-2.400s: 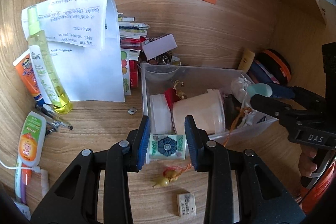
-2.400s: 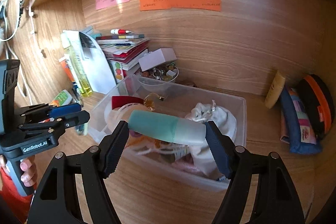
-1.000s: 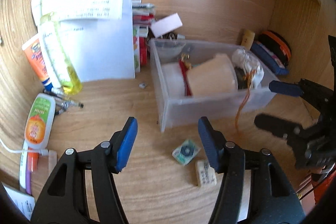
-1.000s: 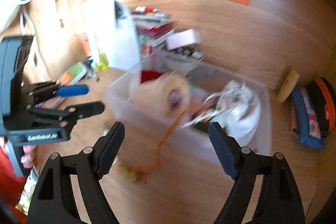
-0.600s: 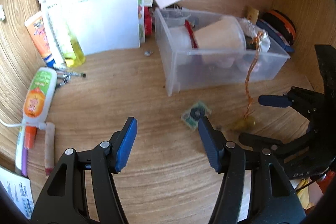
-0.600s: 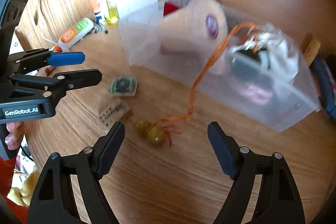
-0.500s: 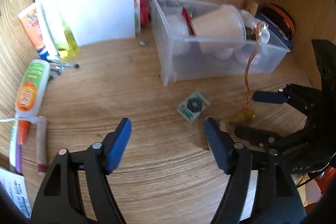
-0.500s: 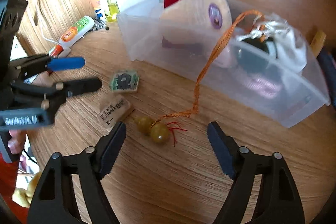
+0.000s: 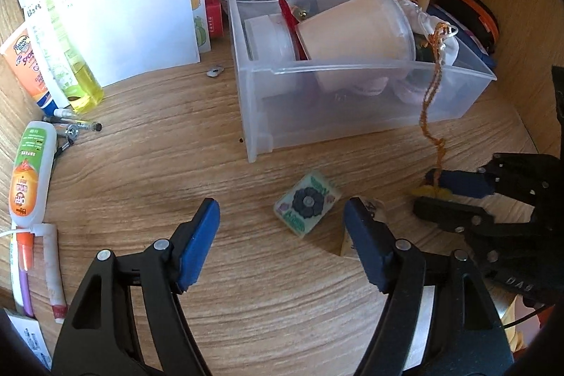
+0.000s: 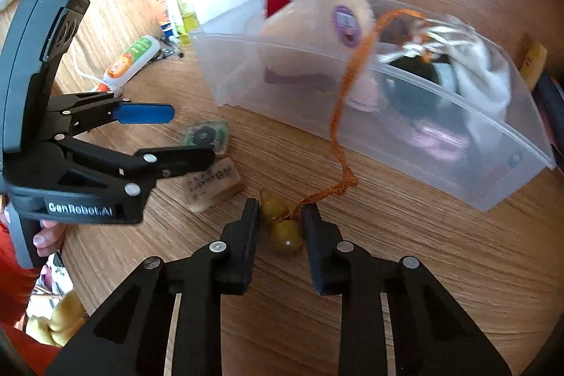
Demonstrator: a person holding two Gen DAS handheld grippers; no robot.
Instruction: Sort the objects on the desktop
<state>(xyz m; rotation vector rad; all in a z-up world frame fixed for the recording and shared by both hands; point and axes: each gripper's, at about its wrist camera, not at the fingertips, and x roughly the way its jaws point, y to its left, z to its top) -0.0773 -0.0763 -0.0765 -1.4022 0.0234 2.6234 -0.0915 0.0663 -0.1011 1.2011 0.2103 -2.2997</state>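
Amber and small, the gourd charm (image 10: 282, 228) lies on the wooden counter (image 10: 405, 288) just in front of the clear plastic bin (image 10: 440, 161), and my right claw (image 10: 281, 217) is closed around it, the pads pressing on either side of its narrow waist. Its orange cord (image 10: 343, 115) runs up over the bin's near wall and into the clutter by the white drawstring pouch (image 10: 472, 66), so I judge the lift should be slow and should follow the cord toward the bin, not drag against it; a sharp pull could snag the pouch or tip things inside. The charm is rounded and glossy, so I would keep the grip centred to stop it squirting out. My left claw (image 9: 282, 245) hangs just above the counter with its jaws wide and nothing between the pads; the green flower-patterned tile (image 9: 306, 204) lies just ahead of them, and the tan eraser (image 10: 211, 188) sits beside the right-hand finger. To take the tile well, I would straddle it squarely before closing.
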